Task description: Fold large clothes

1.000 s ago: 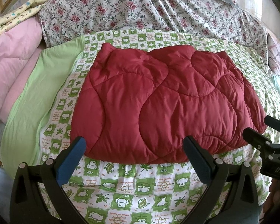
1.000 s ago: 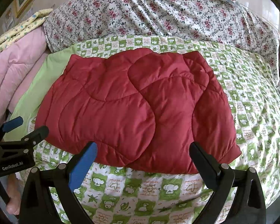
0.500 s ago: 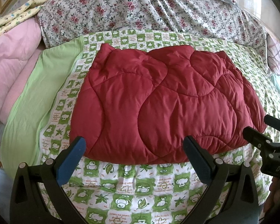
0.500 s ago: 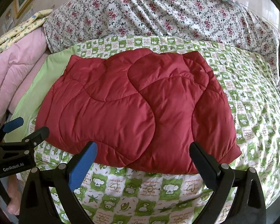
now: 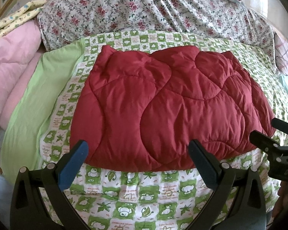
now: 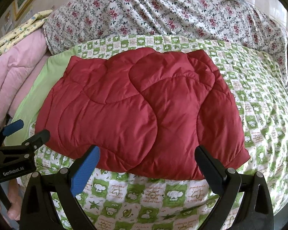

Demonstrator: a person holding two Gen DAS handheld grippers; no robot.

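Nearest the cameras, the left gripper (image 5: 138, 153) and the right gripper (image 6: 147, 159) both hover just short of the near edge of the red quilted garment (image 5: 163, 105), jaws spread wide and holding nothing. Neither touches the fabric. The left gripper faces the garment's near-left stretch, the right gripper its near-right stretch; each appears at the margin of the other's view.

The garment lies flat and compact on the green-and-white patterned sheet (image 6: 144, 195), already doubled into a broad slab with its layered edge on the right side. A strip of bare sheet shows between the garment and the grippers.

Compared with the views from the preceding second, nothing has shifted: garment outline, gripper spacing and jaw spread all match. Judgement: this is a pause with the hands released, which suggests either a fold just finished and under check, or a halt ahead of a further fold across the garment.

Left of the garment lie a plain green panel (image 5: 34, 105) and pink bedding (image 5: 11, 67). Beyond the garment, a floral quilt (image 6: 163, 13) is heaped.
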